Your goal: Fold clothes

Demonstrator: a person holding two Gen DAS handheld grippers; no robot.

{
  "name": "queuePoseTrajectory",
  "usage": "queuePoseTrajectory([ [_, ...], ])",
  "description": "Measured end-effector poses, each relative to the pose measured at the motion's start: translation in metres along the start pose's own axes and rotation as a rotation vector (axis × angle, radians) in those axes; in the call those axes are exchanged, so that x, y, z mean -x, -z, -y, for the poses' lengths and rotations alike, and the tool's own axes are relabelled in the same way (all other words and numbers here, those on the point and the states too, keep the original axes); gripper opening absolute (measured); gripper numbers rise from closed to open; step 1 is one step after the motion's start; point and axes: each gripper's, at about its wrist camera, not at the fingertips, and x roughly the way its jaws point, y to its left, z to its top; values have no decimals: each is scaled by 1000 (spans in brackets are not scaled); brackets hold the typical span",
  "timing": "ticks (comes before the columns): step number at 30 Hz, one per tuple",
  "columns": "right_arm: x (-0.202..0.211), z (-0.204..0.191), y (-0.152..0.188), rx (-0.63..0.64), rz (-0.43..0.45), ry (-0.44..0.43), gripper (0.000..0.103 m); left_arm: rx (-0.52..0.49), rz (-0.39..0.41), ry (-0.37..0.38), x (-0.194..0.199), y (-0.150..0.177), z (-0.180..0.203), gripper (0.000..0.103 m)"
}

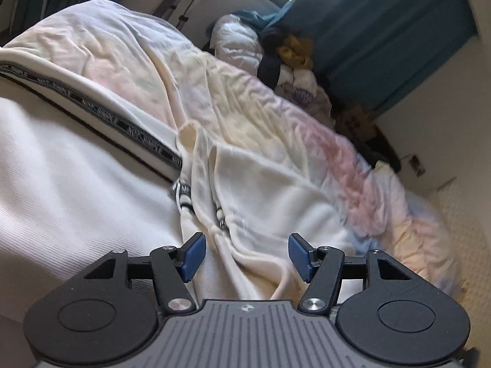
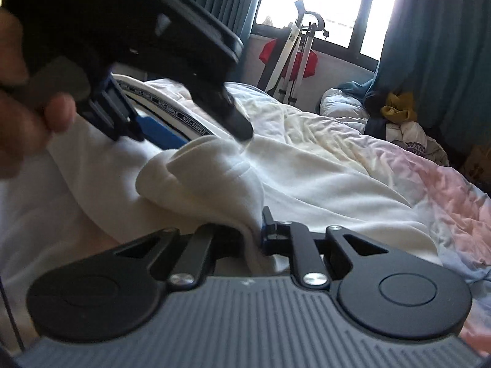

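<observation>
A white garment (image 1: pixel 76 184) with a black lettered stripe (image 1: pixel 101 104) and beaded drawstrings (image 1: pixel 184 199) lies spread on the bed. My left gripper (image 1: pixel 247 256) hovers just over its rumpled folds, jaws open, blue pads (image 1: pixel 193 256) apart and pressing nothing. In the right wrist view, my right gripper (image 2: pixel 256 236) is shut on a bunched fold of the white garment (image 2: pixel 199 178), which rises in a hump in front of it. The left gripper (image 2: pixel 199 128) shows there at upper left, held by a hand (image 2: pixel 18 122), above the stripe (image 2: pixel 172 110).
A pastel pink, yellow and blue duvet (image 1: pixel 307 122) covers the bed under the garment. A pile of other clothes (image 2: pixel 396 113) sits at the far end by teal curtains (image 2: pixel 435 46). A white metal frame with a red cloth (image 2: pixel 294 61) stands below the window.
</observation>
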Motion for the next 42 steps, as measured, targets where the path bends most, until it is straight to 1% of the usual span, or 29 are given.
queuePoseTrajectory([
  [2,-6,2,2,-9,-4,-23,14,-15,2,-21,-4,2,2,62],
  [4,-8,2,3,-13,1,-39,14,-36,21,-36,0,2,3,61],
  [6,-8,4,1,-42,-11,-50,15,-64,62,-59,15,3,1,62],
  [8,-8,6,-1,-73,-22,-57,15,-36,97,-107,36,3,-7,63],
  [11,-10,8,-1,-99,-29,-72,16,56,152,-165,76,1,-30,65],
  [12,-9,7,-1,-98,-30,-75,16,103,183,-197,94,1,-40,70],
  [13,-8,6,-1,-98,-32,-77,16,145,222,-227,110,3,-50,77],
  [14,-8,6,-2,-99,-34,-78,16,186,263,-256,126,5,-59,80],
  [16,-9,7,-3,-105,-40,-81,16,276,320,-307,150,12,-81,82],
  [18,-9,6,-4,-103,-44,-77,16,386,351,-341,162,24,-104,82],
  [20,-6,6,-6,-118,-41,-73,16,511,352,-314,165,31,-127,82],
  [21,-4,6,-8,-126,-38,-72,18,576,352,-283,165,34,-138,82],
  [22,-2,6,-9,-134,-36,-70,19,623,352,-255,163,35,-147,82],
  [23,1,8,-10,-148,-30,-78,23,645,356,-252,162,34,-151,81],
  [24,4,10,-12,-160,-24,-90,30,662,360,-255,160,34,-155,81],
  [25,7,12,-14,-173,-19,-103,33,673,366,-259,159,33,-158,82],
  [27,18,16,-17,-216,-9,-146,49,690,376,-266,156,31,-164,82],
  [28,25,19,-18,-240,3,-174,51,699,382,-269,154,30,-167,82],
  [30,40,24,-21,-289,30,-231,59,713,398,-272,152,29,-175,81],
  [31,48,27,-22,-313,43,-259,59,721,412,-268,151,29,-178,81],
  [32,55,30,-23,-332,75,-275,59,728,426,-265,151,28,-182,81],
  [34,66,37,-28,-361,148,-262,59,739,452,-255,150,28,-189,81],
  [36,65,47,-31,-404,195,-236,59,744,473,-243,151,26,-197,81],
  [37,59,51,-31,-422,192,-223,59,741,479,-239,150,24,-199,81],
  [39,36,55,-26,-453,126,-196,59,732,490,-235,146,19,-200,81],
  [40,24,56,-22,-469,83,-192,59,727,494,-235,144,16,-201,81],
  [42,-2,54,-11,-506,-34,-209,59,718,504,-234,139,11,-202,81],
])
